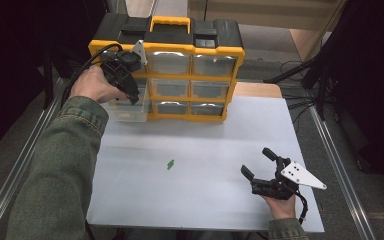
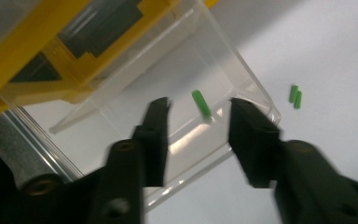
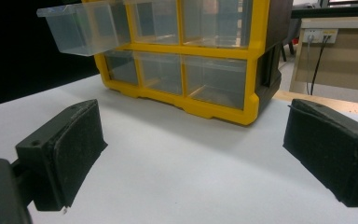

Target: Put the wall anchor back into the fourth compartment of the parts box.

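Yellow frames the organizer (image 1: 190, 50) at the far edge of the white table (image 1: 200, 195), its clear drawers set in rows; one clear drawer (image 1: 125, 111) on the left column is pulled out toward the person, its front lip overhanging the table. Directly above that drawer hangs the left gripper (image 2: 199, 106), jaws parted and holding nothing, pointed down into the open top. Between its jaws, in the left gripper view, a single green peg (image 2: 201, 103) sits inside the drawer — whether it rests on the floor or is in the air I cannot tell. Just past the drawer's front wall, off to the jaws' right side, a pair of green pegs (image 2: 295, 96) lies on the bare table, the two touching side by side; in the high view they show as a small green spot (image 1: 170, 164) near the table's middle, well apart from both tools. The right gripper (image 1: 259, 162) rests low at the near right of the table, jaws spread wide and empty, with the organizer's lower drawers straight ahead of it and open white surface between — nothing lies in that stretch. Right of the tool, the table edge is close.
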`<action>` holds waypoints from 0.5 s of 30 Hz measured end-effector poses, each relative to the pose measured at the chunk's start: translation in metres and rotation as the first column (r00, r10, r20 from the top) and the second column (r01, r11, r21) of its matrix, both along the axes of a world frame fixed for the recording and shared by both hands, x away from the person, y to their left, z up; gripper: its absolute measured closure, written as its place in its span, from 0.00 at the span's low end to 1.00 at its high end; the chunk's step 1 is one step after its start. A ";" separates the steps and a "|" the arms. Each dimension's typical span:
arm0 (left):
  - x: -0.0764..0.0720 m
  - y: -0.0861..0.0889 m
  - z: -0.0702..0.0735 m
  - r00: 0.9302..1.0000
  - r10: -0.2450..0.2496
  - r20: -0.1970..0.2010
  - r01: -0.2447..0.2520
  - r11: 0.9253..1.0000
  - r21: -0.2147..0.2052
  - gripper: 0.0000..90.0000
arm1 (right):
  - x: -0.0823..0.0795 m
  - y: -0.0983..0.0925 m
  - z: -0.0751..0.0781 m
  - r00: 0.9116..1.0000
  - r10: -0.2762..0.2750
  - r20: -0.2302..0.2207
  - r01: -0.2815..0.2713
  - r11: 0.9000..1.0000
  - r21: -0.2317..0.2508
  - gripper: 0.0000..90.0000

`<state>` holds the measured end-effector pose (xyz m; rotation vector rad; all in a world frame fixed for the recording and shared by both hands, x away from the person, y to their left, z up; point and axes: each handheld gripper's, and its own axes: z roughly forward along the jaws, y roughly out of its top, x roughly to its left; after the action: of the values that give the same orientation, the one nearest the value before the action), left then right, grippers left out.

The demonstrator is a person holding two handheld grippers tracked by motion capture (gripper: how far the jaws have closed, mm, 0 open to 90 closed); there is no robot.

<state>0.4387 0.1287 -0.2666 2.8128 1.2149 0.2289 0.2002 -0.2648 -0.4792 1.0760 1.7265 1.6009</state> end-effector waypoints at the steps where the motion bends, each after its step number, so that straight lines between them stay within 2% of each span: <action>1: -0.001 0.000 0.000 1.000 0.008 0.006 -0.008 1.000 -0.001 0.47 | 0.000 0.000 0.000 1.000 0.000 0.000 0.000 1.000 0.000 0.06; 4: -0.003 0.002 0.001 1.000 0.008 0.001 -0.008 1.000 -0.014 0.40 | 0.000 0.000 0.000 1.000 0.001 0.000 -0.001 1.000 0.001 0.06; 6: -0.005 0.002 0.001 1.000 0.004 -0.006 -0.005 1.000 -0.019 0.40 | 0.000 0.000 0.000 1.000 0.002 -0.001 -0.002 1.000 -0.001 0.06; 7: -0.007 0.001 0.002 1.000 0.001 -0.005 -0.001 1.000 -0.015 0.35 | 0.000 0.000 0.000 1.000 0.001 -0.003 -0.001 1.000 -0.001 0.06; 10: -0.012 -0.001 0.003 1.000 0.000 -0.008 0.000 1.000 -0.018 0.34 | 0.000 0.000 0.000 1.000 0.001 -0.005 -0.001 1.000 0.001 0.06; 15: -0.028 -0.012 0.003 1.000 -0.029 -0.005 0.029 0.999 -0.035 0.34 | 0.000 0.000 0.000 1.000 0.001 -0.002 -0.001 1.000 -0.001 0.06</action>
<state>0.4105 0.1169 -0.2635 2.8012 1.1665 0.1960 0.2004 -0.2645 -0.4792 1.0764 1.7291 1.5998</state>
